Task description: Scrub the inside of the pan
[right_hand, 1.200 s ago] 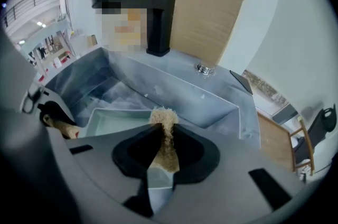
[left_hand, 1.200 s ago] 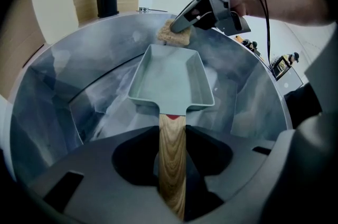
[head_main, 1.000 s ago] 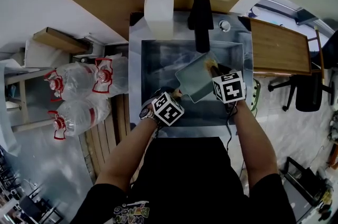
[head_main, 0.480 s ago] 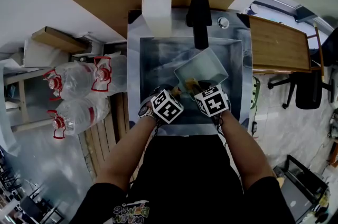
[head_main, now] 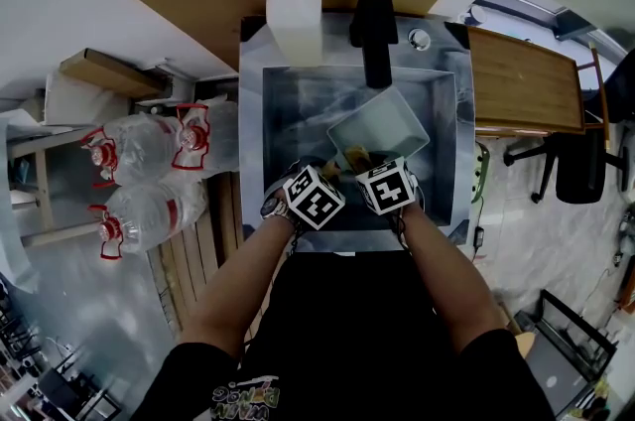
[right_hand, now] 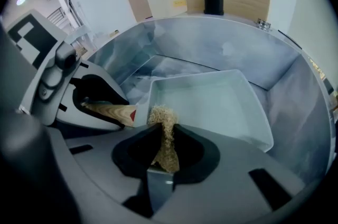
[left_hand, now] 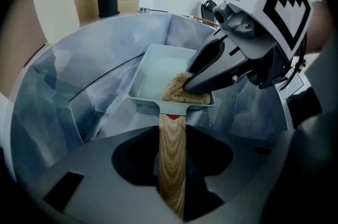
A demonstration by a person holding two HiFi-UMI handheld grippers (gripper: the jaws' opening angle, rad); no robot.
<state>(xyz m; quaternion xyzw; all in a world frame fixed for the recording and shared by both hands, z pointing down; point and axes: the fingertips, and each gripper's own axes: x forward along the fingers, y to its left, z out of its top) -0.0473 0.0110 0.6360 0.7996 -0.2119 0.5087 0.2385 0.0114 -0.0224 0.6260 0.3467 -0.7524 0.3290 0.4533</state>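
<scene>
A pale green square pan (head_main: 389, 126) with a wooden handle (left_hand: 172, 157) lies tilted in the steel sink (head_main: 288, 106). My left gripper (head_main: 332, 175) is shut on the handle, which runs out between its jaws in the left gripper view. My right gripper (head_main: 361, 161) is shut on a tan scrub pad (right_hand: 164, 136). The scrub pad (left_hand: 181, 90) rests against the pan's inside at the near corner, right by the handle's root. In the right gripper view the pan's floor (right_hand: 211, 104) looks bare and pale, and the left gripper (right_hand: 100, 99) sits close on the left.
A black faucet (head_main: 375, 24) stands at the back of the sink, with a white jug (head_main: 295, 4) beside it. Large water bottles (head_main: 149, 173) lie on the floor to the left. A wooden counter (head_main: 521, 83) adjoins the sink on the right.
My right gripper has carried the scrub pad leftward and nearer across the pan, down to the corner by the handle. The left gripper has kept its hold.
</scene>
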